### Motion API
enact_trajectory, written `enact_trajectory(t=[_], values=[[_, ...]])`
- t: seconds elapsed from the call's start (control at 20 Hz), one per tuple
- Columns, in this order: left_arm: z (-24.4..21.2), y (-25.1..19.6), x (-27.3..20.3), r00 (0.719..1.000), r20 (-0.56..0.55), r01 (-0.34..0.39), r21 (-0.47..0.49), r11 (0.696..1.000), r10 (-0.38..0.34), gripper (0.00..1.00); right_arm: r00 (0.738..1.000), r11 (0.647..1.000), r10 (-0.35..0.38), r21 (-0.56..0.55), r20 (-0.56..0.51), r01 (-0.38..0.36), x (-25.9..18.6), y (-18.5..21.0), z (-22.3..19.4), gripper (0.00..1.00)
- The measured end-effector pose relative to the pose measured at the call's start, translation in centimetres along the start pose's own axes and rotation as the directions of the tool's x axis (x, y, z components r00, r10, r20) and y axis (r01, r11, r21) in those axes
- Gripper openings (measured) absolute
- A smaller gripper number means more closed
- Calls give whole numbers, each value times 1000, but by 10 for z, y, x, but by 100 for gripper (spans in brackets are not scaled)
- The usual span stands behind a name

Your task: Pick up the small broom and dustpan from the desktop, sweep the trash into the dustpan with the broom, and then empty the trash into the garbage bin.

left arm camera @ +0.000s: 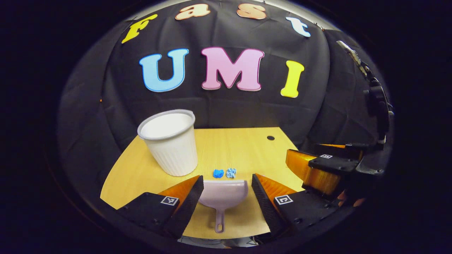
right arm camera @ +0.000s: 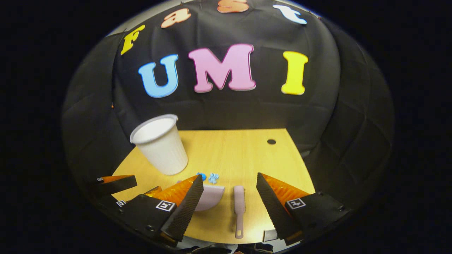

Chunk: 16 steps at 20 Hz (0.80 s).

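Plastic, light and stiff, the small pale pink dustpan (left arm camera: 222, 194) lies flat; its thin handle suits spread jaws.

On the desktop (right arm camera: 247, 148), the trash (right arm camera: 209, 177) lay just behind the dustpan (right arm camera: 210, 196), the broom (right arm camera: 239, 206) right of it, the bin (right arm camera: 160, 144) behind-left.

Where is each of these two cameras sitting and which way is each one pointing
Left gripper view: rides on the left gripper, looking forward over the dustpan lying between its open fingers, towards the bin; the other gripper shows at the right edge.
Right gripper view: rides on the right gripper, looking forward over the broom lying between its open fingers; the other gripper shows at lower left.
Shared: the wooden desktop, bin, dustpan and blue trash scraps.
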<state>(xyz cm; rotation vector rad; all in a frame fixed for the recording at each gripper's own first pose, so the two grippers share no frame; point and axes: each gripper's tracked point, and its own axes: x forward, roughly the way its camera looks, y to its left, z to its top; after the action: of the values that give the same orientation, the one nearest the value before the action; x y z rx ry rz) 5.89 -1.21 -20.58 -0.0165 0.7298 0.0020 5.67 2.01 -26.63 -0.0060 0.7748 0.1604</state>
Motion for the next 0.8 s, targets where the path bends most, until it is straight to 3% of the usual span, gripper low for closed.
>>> enact_trajectory(t=[0.1,0.2,0.35,0.45,0.55,0.8], values=[[-37,-6,18,983,-183,24,-35,999,-30,81,988,1000,2,25,-155,1,18,-7,-39,98],[-57,-3,30,941,-338,13,-67,998,-35,83,954,998,16,65,-298,3,34,-10,-75,99],[-69,0,47,878,-479,-20,-21,1000,8,83,878,996,42,93,-477,3,59,-15,-121,99],[-71,-6,45,816,-577,-8,-43,999,-18,83,819,994,60,105,-571,0,68,-15,-148,99],[-65,-1,47,767,-641,-9,-51,999,-26,83,774,997,52,80,-632,-2,81,-20,-170,99],[-68,8,65,697,-717,-36,-23,999,9,83,683,1000,-12,9,-730,27,110,-37,-202,99]])
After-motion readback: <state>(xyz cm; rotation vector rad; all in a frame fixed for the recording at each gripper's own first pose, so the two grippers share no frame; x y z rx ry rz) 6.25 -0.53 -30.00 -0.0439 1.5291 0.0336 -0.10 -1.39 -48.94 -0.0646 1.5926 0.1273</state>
